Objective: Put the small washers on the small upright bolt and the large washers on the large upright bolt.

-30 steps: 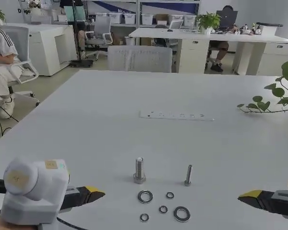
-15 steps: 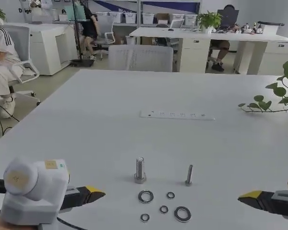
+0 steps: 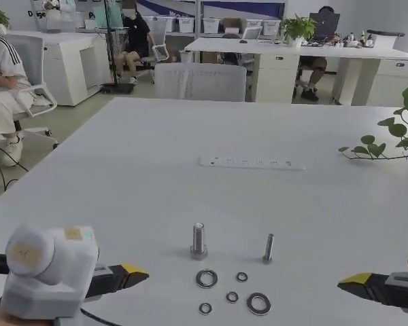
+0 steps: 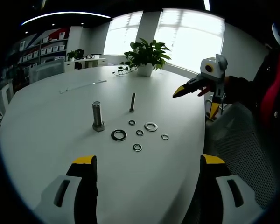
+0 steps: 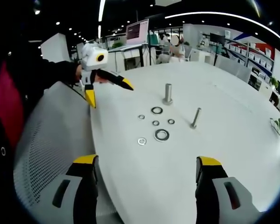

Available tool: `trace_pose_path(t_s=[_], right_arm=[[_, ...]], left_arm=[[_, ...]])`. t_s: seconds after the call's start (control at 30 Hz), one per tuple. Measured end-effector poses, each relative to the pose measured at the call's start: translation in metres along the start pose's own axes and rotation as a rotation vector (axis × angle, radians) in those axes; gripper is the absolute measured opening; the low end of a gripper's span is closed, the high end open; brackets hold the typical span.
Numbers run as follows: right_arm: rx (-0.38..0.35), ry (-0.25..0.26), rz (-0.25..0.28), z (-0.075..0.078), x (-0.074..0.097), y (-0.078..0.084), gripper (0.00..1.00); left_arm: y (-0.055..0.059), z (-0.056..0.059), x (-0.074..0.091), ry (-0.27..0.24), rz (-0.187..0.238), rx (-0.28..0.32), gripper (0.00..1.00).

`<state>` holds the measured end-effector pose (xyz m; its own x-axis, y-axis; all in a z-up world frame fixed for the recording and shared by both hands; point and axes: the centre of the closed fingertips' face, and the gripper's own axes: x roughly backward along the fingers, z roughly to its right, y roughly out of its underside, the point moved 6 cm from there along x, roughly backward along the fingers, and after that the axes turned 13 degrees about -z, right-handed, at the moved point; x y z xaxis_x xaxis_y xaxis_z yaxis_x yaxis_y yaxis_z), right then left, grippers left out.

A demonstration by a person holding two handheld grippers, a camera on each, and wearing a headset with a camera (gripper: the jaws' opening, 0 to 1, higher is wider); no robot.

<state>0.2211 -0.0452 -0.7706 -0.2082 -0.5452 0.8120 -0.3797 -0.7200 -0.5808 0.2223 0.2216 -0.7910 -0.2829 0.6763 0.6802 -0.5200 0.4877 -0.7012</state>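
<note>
A large bolt (image 3: 198, 241) and a thinner small bolt (image 3: 268, 248) stand upright on the white table (image 3: 190, 170). In front of them lie two large washers (image 3: 206, 278) (image 3: 258, 303) and several small washers (image 3: 232, 297), all flat and loose. My left gripper (image 3: 122, 278) hovers at the lower left, well left of the washers, and its own view shows it open (image 4: 148, 161) and empty. At the lower right, my right gripper (image 3: 357, 284) is also open (image 5: 147, 160) and empty. Both grippers are apart from the bolts (image 4: 98, 116) (image 5: 168, 93) and washers.
A white power strip (image 3: 250, 163) lies farther back on the table. A trailing green plant (image 3: 394, 132) reaches in from the right edge. A mesh chair (image 3: 199, 81) stands at the far side, and people sit at desks behind it.
Bolts, washers and both grippers have stayed put. A person in the background has moved to a chair at the back left.
</note>
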Motion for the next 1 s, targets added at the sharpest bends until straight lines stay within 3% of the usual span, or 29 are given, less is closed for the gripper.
trace_pose_path(t_s=[0.77,1.0], right_arm=[[0.005,-0.017,-0.024,0.0009,-0.0018,0.0027,0.85],[0.024,-0.023,-0.032,0.0012,-0.0034,-0.0029,0.83]], left_arm=[[-0.0001,-0.0016,-0.0003,-0.003,-0.001,0.003,0.91],[-0.0003,-0.0026,0.0010,-0.009,0.000,0.004,0.91]])
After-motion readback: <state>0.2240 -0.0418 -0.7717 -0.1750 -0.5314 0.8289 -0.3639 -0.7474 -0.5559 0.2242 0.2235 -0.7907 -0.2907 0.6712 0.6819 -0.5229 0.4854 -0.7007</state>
